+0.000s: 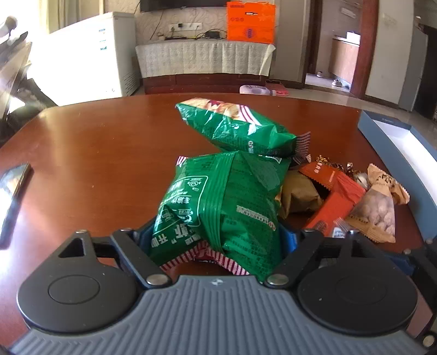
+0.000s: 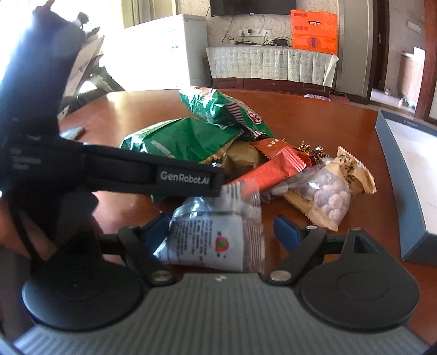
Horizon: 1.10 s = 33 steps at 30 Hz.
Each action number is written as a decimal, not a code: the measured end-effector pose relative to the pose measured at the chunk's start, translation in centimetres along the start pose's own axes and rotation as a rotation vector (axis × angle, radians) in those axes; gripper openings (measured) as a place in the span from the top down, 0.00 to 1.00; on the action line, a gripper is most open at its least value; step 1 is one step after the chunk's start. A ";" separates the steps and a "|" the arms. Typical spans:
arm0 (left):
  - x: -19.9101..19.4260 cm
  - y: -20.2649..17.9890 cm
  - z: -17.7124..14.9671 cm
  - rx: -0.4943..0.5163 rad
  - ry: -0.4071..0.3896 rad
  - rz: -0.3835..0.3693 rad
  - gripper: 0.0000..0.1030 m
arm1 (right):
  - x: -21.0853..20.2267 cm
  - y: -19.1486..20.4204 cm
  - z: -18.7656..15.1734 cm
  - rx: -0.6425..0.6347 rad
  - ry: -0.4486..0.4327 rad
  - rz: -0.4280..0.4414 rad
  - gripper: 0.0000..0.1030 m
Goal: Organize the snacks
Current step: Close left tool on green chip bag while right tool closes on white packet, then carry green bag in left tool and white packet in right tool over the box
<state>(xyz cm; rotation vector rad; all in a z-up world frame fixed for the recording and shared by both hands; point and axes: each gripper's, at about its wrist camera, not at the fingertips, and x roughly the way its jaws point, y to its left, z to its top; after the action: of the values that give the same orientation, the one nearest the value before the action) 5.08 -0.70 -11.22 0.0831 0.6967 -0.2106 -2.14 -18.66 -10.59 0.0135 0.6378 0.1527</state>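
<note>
Left gripper (image 1: 218,240): jaws flank near green bag (image 1: 221,215); pad contact hidden by foil, grip cannot be confirmed. Close on bag body, not crimped seam.

Right gripper (image 2: 221,232): jaws spread, white packet (image 2: 213,240) between them, right pad clear of it. Centre packet before closing.

Snack pile (image 2: 273,169) mid-table; open box (image 2: 404,174) at right edge. Phone (image 1: 13,196) near left edge. Far tabletop (image 1: 109,131) free.

Room: bright daylight from a window (image 1: 16,68) at left | white freezer (image 1: 109,54) by the wall | low cabinet (image 1: 204,58) under a pale cloth, orange box (image 1: 250,21) on it | dark TV (image 2: 252,6) above, patterned wallpaper | doorway (image 1: 338,54) at right, pale floor | glossy brown surface (image 1: 95,153) in front.
</note>
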 end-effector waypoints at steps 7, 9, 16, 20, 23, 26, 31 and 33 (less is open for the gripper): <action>0.0 0.3 -0.1 -0.016 -0.008 -0.027 0.28 | -0.6 -0.4 0.3 -0.017 0.005 0.033 0.33; -0.2 0.3 -0.1 -0.004 -0.022 -0.019 0.29 | -0.9 -0.5 0.2 -0.025 0.001 0.037 0.35; -1.4 -0.3 -0.1 0.002 -0.054 0.013 0.31 | -2.3 -1.2 0.1 -0.044 -0.027 0.041 0.39; -2.4 -0.6 -0.3 0.028 -0.065 0.009 0.31 | -3.4 -1.6 0.2 -0.041 -0.060 0.049 0.40; -3.2 -0.3 0.0 0.018 -0.071 -0.001 0.31 | -4.0 -1.8 0.4 -0.046 -0.080 0.050 0.41; -3.4 -0.3 -0.1 0.027 -0.070 0.009 0.31 | -4.4 -2.1 0.3 -0.046 -0.086 0.049 0.43; -4.4 -1.1 0.0 0.040 -0.087 -0.009 0.31 | -5.7 -3.3 0.6 -0.015 -0.121 0.016 0.45; -4.7 -1.7 0.1 0.052 -0.092 -0.007 0.31 | -6.1 -4.0 0.7 0.002 -0.131 0.002 0.45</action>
<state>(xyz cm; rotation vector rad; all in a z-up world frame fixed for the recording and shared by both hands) 1.24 -1.58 -8.14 0.1200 0.5999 -0.2377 -6.05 -23.47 -6.65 0.0256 0.5067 0.1516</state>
